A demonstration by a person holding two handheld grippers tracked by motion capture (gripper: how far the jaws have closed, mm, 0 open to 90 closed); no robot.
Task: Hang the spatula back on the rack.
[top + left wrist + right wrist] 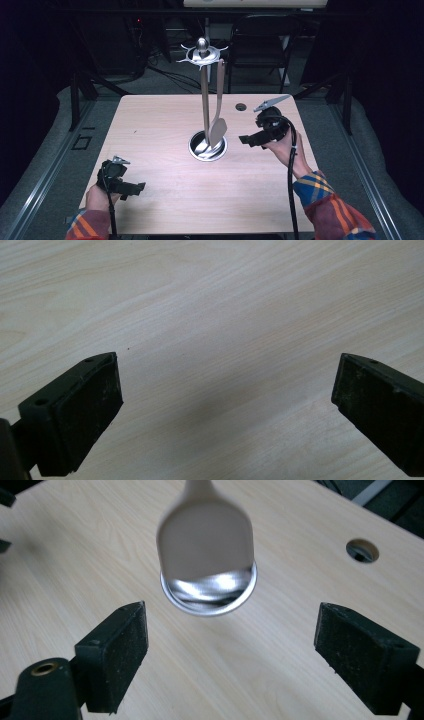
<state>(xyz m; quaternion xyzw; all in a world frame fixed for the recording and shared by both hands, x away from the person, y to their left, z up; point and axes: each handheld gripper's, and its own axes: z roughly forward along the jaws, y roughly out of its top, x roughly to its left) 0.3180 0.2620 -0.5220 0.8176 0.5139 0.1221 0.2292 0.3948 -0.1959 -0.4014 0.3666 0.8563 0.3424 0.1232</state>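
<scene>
A metal utensil stand rises from a round shiny base (207,148) in the middle of the wooden table (165,125); its pole (205,100) ends in a crown of hooks (202,52). A pale spatula (218,126) hangs from one hook, its blade just above the base. My right gripper (246,140) is held to the right of the stand, open and pointed at it. In the right gripper view the spatula blade (205,535) hangs ahead of the open gripper (232,625), above the base (210,594). My left gripper (134,188) is open near the front left; in its own view the gripper (227,370) is over bare wood.
A small round hole (241,106) sits in the table at the back right, also seen as the hole (362,550) in the right gripper view. A dark folding chair (260,45) stands behind the table. Cables trail from both grippers toward the front edge.
</scene>
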